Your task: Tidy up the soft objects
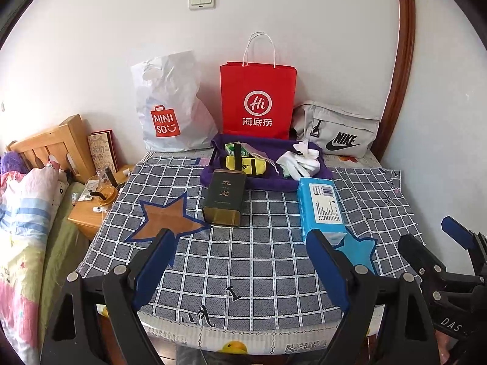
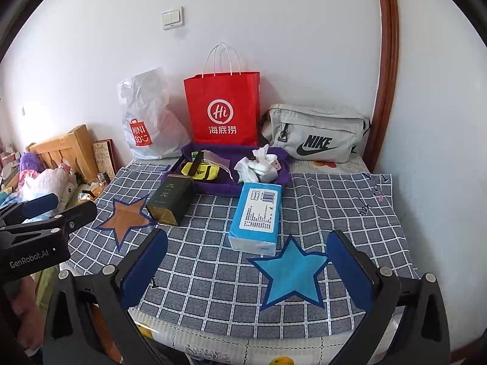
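A blue tissue pack (image 1: pixel 322 210) (image 2: pixel 256 217) lies on the checked cloth, in front of a purple tray (image 1: pixel 261 182) (image 2: pixel 213 187). The tray holds white gloves (image 1: pixel 299 159) (image 2: pixel 255 167), a yellow pouch (image 1: pixel 246 164) (image 2: pixel 199 172) and a clear bag. A dark tea tin (image 1: pixel 224 197) (image 2: pixel 172 199) lies at the tray's front left. My left gripper (image 1: pixel 240 249) is open and empty above the near cloth. My right gripper (image 2: pixel 248 254) is open and empty above a blue star patch (image 2: pixel 289 273), just short of the tissue pack.
A white Miniso bag (image 1: pixel 170 106) (image 2: pixel 149 118), a red paper bag (image 1: pixel 258 100) (image 2: pixel 223 109) and a grey Nike bag (image 1: pixel 338 130) (image 2: pixel 316 133) stand against the back wall. A brown star patch (image 1: pixel 166 222) (image 2: pixel 124 217) is on the left. A bedside table (image 1: pixel 91 203) and bed lie left.
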`<state>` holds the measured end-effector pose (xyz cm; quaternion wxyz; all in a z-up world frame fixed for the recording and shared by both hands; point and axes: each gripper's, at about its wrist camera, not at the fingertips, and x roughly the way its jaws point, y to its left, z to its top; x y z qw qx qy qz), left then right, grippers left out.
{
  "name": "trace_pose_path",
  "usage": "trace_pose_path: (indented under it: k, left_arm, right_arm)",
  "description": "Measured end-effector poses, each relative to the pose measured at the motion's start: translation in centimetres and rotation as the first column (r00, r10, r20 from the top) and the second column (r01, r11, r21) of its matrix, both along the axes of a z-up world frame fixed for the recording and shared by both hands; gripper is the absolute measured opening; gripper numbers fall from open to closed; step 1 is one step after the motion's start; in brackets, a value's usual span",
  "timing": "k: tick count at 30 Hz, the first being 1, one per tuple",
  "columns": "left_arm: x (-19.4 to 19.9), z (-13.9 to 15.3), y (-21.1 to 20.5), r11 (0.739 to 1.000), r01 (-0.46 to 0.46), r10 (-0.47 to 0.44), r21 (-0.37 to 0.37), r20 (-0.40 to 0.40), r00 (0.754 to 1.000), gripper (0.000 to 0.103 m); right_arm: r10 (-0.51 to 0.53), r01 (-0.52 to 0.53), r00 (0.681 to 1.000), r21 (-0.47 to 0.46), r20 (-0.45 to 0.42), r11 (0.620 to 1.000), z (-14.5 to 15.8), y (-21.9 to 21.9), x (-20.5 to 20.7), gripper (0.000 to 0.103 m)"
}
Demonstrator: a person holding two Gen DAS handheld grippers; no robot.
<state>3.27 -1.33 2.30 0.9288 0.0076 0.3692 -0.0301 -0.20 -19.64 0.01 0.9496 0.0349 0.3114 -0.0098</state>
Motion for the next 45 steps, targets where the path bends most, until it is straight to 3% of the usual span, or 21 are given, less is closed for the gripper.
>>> trace_pose_path:
  k: [45]
  left_arm:
    - [-0.4, 0.5, 0.3, 1.000, -0.003, 0.003, -0.020, -0.003, 1.000, 0.088]
  right_arm:
    - [0.002, -0.003, 1.000, 0.017, 0.011, 1.000, 0.5, -0.1, -1.1, 0.103]
